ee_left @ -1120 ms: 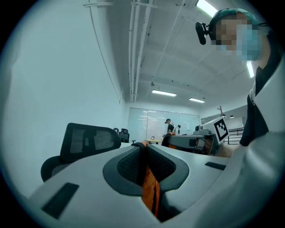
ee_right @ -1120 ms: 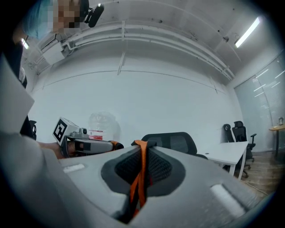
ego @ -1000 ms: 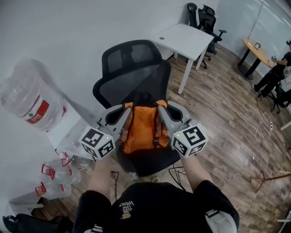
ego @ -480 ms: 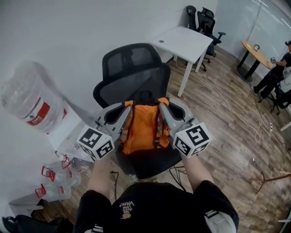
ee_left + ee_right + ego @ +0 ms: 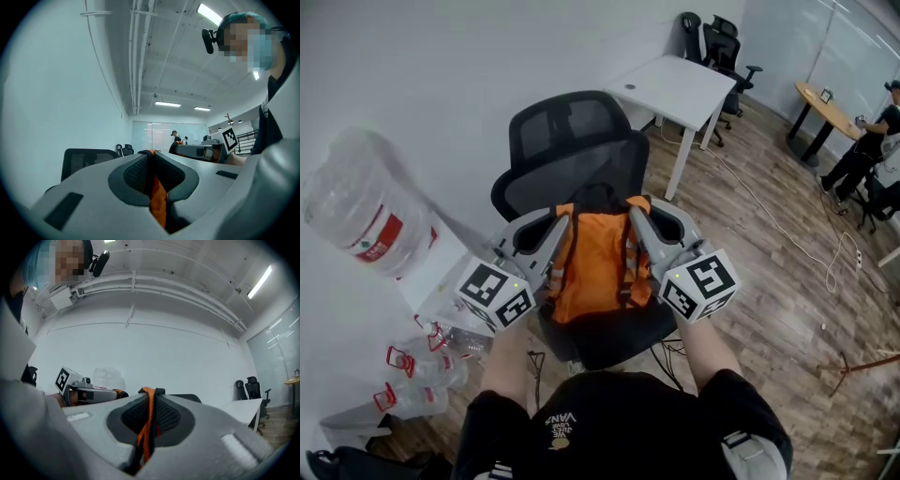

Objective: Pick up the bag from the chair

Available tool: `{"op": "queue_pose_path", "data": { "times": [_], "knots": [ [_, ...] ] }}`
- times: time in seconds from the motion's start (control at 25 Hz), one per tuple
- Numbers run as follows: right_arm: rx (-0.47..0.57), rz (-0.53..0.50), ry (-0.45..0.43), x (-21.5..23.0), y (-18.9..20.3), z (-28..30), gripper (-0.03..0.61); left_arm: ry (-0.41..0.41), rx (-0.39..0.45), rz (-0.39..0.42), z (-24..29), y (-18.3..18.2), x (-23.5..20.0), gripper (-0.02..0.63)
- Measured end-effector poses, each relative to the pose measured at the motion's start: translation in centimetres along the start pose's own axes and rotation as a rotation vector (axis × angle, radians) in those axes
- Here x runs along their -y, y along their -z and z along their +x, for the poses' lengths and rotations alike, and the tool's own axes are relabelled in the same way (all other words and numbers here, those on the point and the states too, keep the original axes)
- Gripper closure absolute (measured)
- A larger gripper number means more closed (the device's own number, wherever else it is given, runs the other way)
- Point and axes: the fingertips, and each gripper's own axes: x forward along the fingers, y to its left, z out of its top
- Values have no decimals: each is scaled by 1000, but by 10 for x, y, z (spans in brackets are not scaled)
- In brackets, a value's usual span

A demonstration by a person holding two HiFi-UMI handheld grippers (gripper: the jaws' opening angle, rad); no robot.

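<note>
The orange backpack [image 5: 598, 253] hangs upright at the centre of the head view, in front of the backrest of the black office chair [image 5: 567, 141] and over its seat. Whether its bottom touches the seat cannot be told.

The left gripper [image 5: 561, 225] meets the backpack's top corner at 10 o'clock. In the left gripper view its jaws are clamped on a fold of orange strap [image 5: 158, 199]. The right gripper [image 5: 636, 217] takes the opposite corner at 2 o'clock. In the right gripper view its jaws are pinched on a thin orange strap [image 5: 146, 427] edged in black.

The chair's mesh backrest rises at 12 o'clock from the backpack. A white desk [image 5: 680, 84] stands at 1 o'clock against the wall. A large clear water jug [image 5: 361, 211] lies tilted at 9 o'clock, with smaller empty bottles [image 5: 422, 361] on the wood floor [image 5: 769, 244] at 8 o'clock. Far off at 2 o'clock a person [image 5: 862, 155] stands beside a round wooden table [image 5: 830, 108].
</note>
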Motion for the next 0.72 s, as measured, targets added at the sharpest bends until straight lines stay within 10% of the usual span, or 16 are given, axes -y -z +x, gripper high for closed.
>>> {"op": "queue_pose_path", "data": {
  "times": [0.72],
  "knots": [
    [24,3,12,3,-2,9,568,15,-5,22,4,-4,-8,565]
  ]
}}
